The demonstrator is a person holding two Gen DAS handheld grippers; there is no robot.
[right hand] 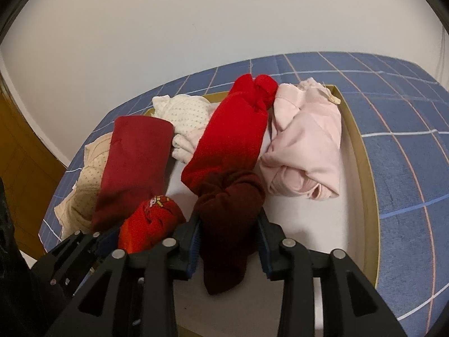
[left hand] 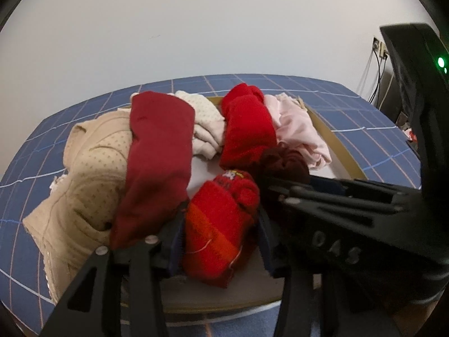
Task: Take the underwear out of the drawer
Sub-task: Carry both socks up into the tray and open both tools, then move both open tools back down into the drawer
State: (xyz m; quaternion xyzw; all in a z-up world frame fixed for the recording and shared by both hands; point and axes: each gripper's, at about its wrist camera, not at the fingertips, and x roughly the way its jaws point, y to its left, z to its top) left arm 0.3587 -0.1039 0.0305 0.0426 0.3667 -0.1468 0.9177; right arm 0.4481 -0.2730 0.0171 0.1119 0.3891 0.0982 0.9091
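A shallow cardboard drawer box (right hand: pixel 362 151) lies on a blue checked bedspread (right hand: pixel 407 118) and holds rolled garments. My left gripper (left hand: pixel 221 224) is shut on a red-orange rolled piece (left hand: pixel 221 230), which also shows in the right wrist view (right hand: pixel 148 224). My right gripper (right hand: pixel 228 241) is shut on a dark maroon rolled piece (right hand: pixel 227 224); its body crosses the left wrist view (left hand: pixel 336 210). A bright red roll (right hand: pixel 233 134), a dark red folded piece (right hand: pixel 132 163), a pink garment (right hand: pixel 306 146) and a white dotted garment (right hand: pixel 188 118) lie further back.
A beige dotted bra (left hand: pixel 92 174) hangs over the box's left side. A plain white wall (left hand: pixel 196 28) stands behind the bed. A socket with cables (left hand: pixel 378 53) is at the far right. A wooden door (right hand: pixel 22 151) is at the left.
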